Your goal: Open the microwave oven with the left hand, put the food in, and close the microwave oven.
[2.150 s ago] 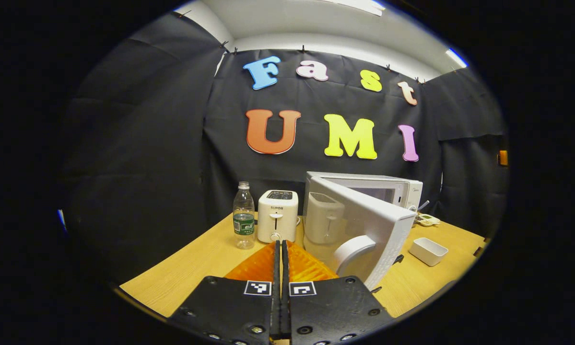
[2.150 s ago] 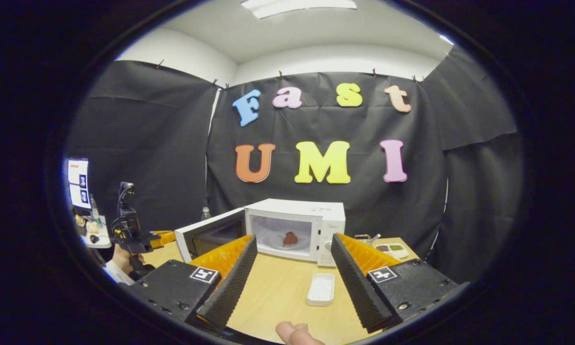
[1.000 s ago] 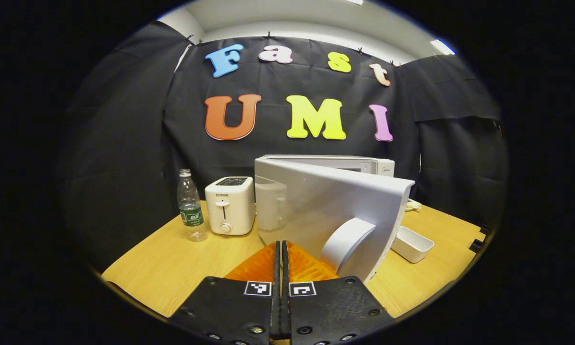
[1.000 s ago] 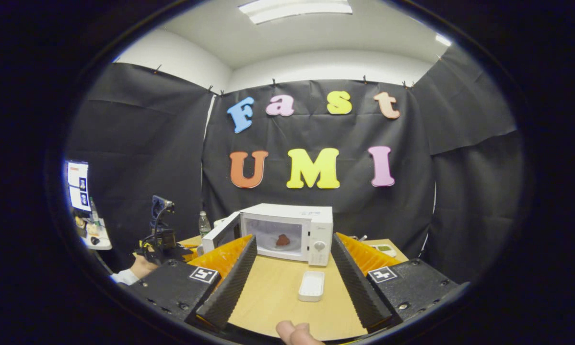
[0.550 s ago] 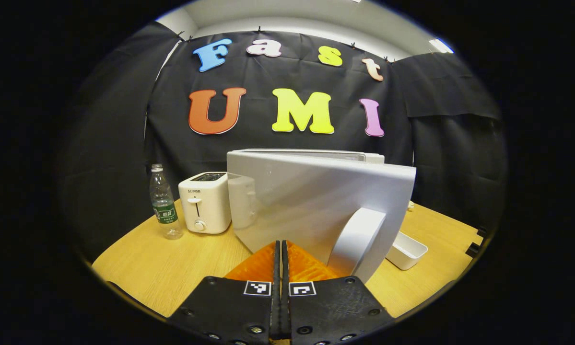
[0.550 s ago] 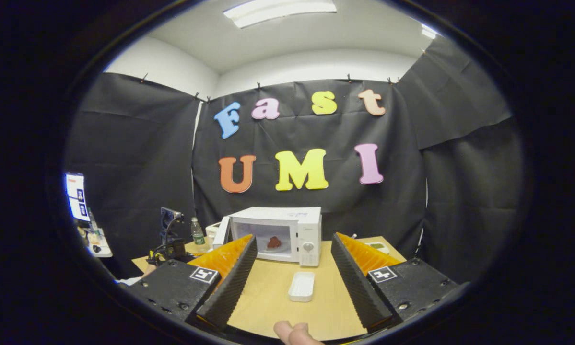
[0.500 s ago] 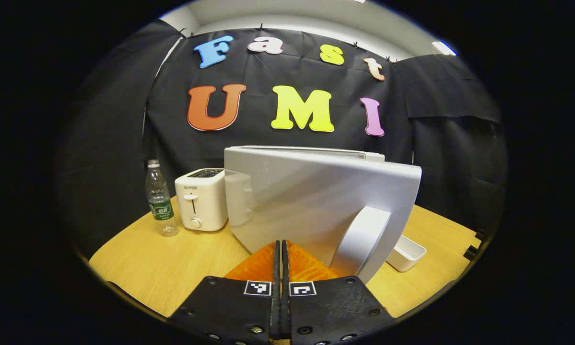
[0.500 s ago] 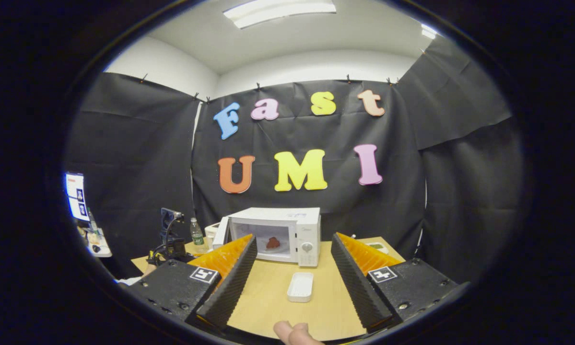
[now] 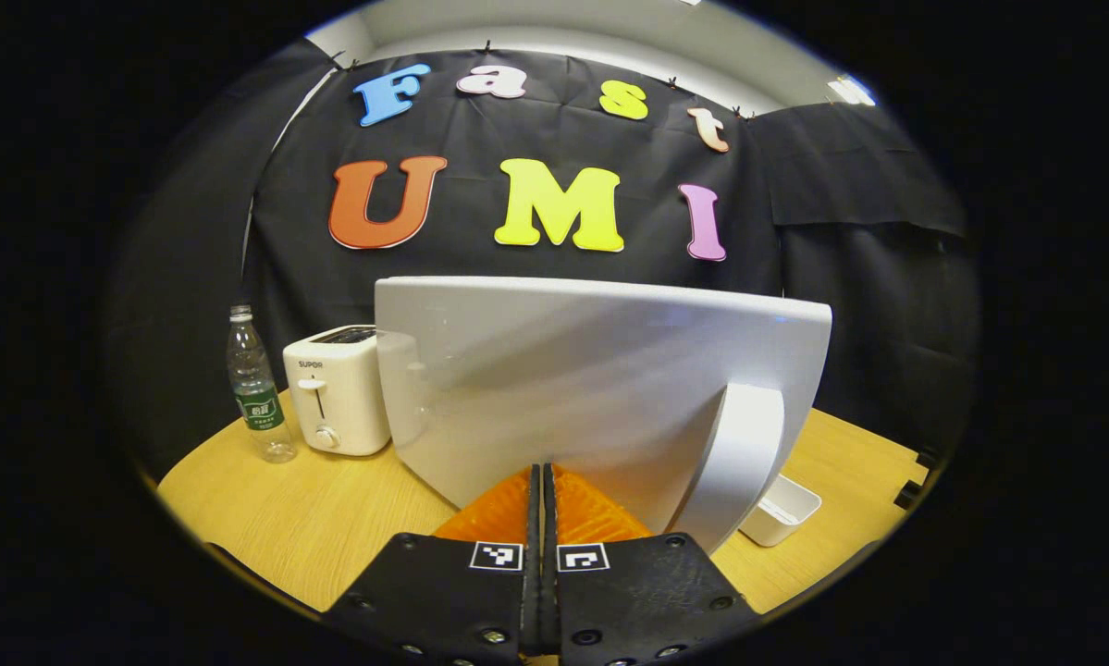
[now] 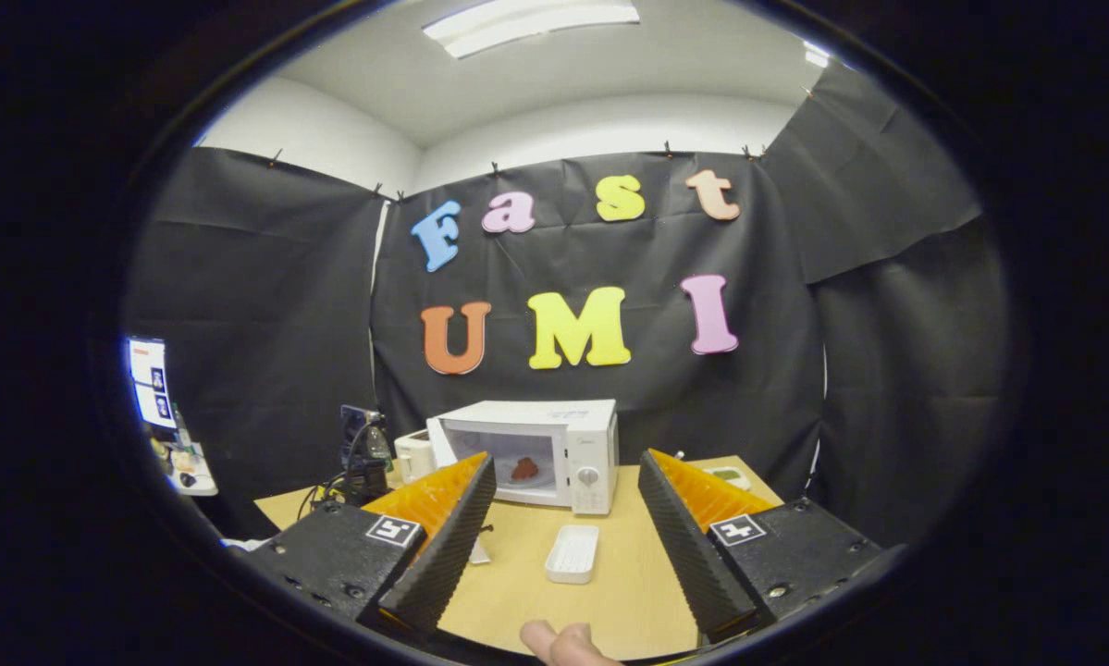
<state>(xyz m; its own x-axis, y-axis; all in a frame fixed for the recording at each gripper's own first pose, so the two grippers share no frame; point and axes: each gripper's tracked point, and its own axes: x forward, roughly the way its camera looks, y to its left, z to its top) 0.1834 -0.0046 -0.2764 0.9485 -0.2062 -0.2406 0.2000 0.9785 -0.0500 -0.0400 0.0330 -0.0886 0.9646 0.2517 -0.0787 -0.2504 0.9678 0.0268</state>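
Note:
In the left gripper view the white microwave door [image 9: 591, 379] stands broad and close in front of me, its curved handle [image 9: 737, 458] at the right. My left gripper [image 9: 541, 470] is shut with nothing between its fingers, the tips right at the door's lower face. In the right gripper view the microwave [image 10: 554, 435] stands at the back of the table, its door nearly shut. A brown piece of food [image 10: 523, 469] shows inside it through the window. My right gripper [image 10: 565, 460] is open, empty and well back from the oven. The left gripper [image 10: 365, 462] shows beside the oven's left.
A white toaster [image 9: 337, 402] and a clear water bottle [image 9: 256, 388] stand left of the oven. An empty white tray [image 10: 572, 553] lies on the wooden table [image 10: 628, 573] before the oven. A small dish [image 10: 726, 475] sits at the back right. A fingertip [image 10: 554, 640] shows at the bottom.
The microwave door has swung from half open to nearly shut, with my shut left gripper following against it. The right gripper has drawn back a little and stayed open.

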